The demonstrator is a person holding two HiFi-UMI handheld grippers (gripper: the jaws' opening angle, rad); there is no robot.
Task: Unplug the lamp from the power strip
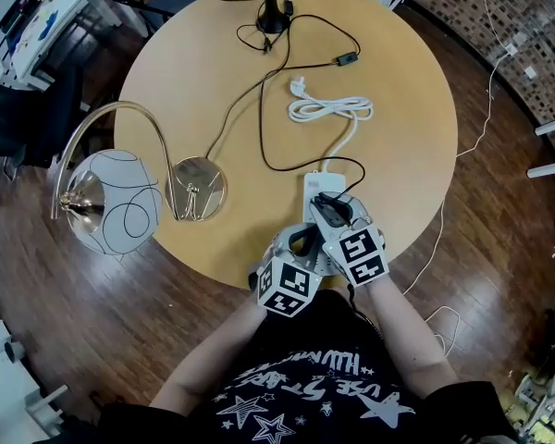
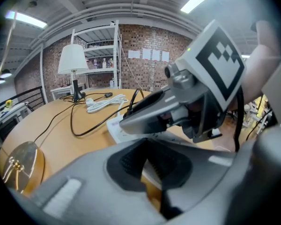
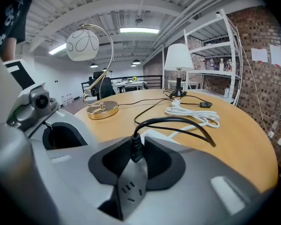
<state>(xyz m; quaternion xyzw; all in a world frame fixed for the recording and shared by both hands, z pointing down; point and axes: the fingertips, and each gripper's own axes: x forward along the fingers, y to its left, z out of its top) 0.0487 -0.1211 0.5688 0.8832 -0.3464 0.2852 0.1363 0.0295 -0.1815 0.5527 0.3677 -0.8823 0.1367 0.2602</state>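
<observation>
Right hand-held gripper (image 3: 137, 145) pinches the black plug (image 3: 136, 154); advisable to draw it straight out while left hand-held gripper (image 2: 146, 150) clamps the power strip (image 3: 129, 191) beneath.

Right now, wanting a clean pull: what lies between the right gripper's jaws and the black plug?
Nothing: the right gripper view shows the black plug directly between the jaws of the right gripper, seated in the white power strip.

Head view: steeply down on round counter (image 1: 166, 91) from near edge. Left gripper view: low, close, faces brick wall (image 2: 150, 41). Right gripper view: low, plug (image 3: 136, 146) nearest, faces across counter. All share power strip (image 1: 320, 187), white cord (image 1: 331, 109).
</observation>
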